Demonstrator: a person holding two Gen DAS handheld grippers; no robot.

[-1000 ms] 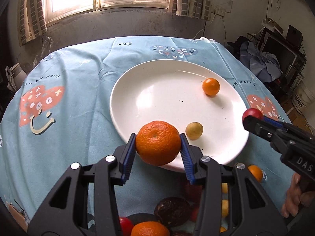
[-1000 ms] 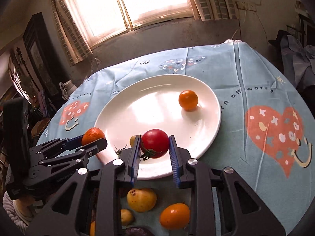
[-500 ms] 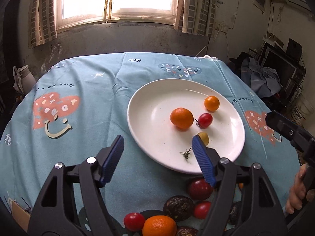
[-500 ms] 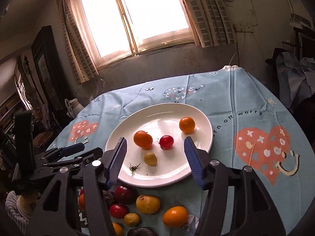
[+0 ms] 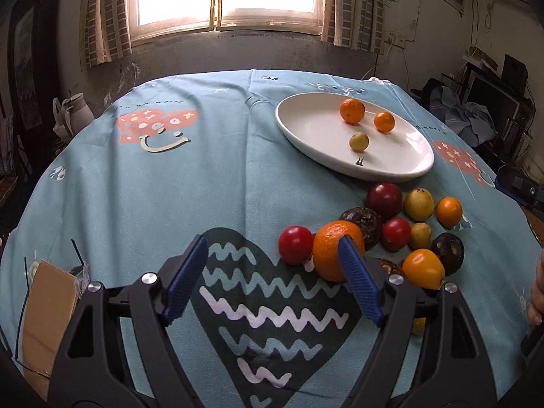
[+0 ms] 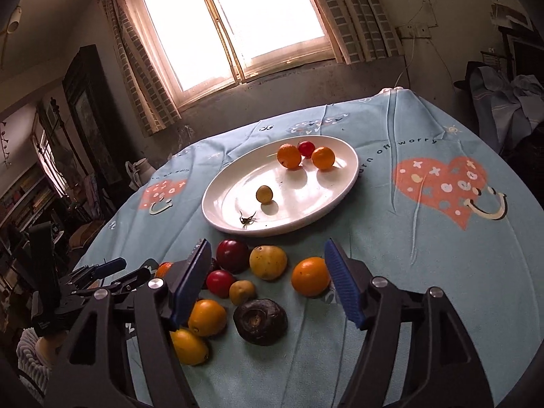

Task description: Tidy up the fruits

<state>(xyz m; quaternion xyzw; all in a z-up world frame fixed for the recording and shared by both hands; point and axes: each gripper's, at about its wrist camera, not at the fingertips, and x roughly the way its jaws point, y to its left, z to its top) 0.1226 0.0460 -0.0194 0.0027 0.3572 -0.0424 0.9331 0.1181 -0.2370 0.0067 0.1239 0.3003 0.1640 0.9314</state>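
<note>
A white oval plate holds a mandarin, a red tomato, a small orange fruit and a small yellow fruit. A pile of loose fruit lies on the cloth before the plate: a large mandarin, red tomatoes, a dark red plum, yellow and orange fruits, dark passion fruits. My left gripper is open and empty, just left of the pile. My right gripper is open and empty above the pile.
The round table has a light blue cloth with heart prints. A cardboard piece lies at the near left edge. A white jug stands beyond the far left edge. A tomato stem lies on the plate.
Both grippers let their fruit go onto the plate, opened, and have drawn back toward the near pile. The left view has swung left, so the plate now sits far right.
</note>
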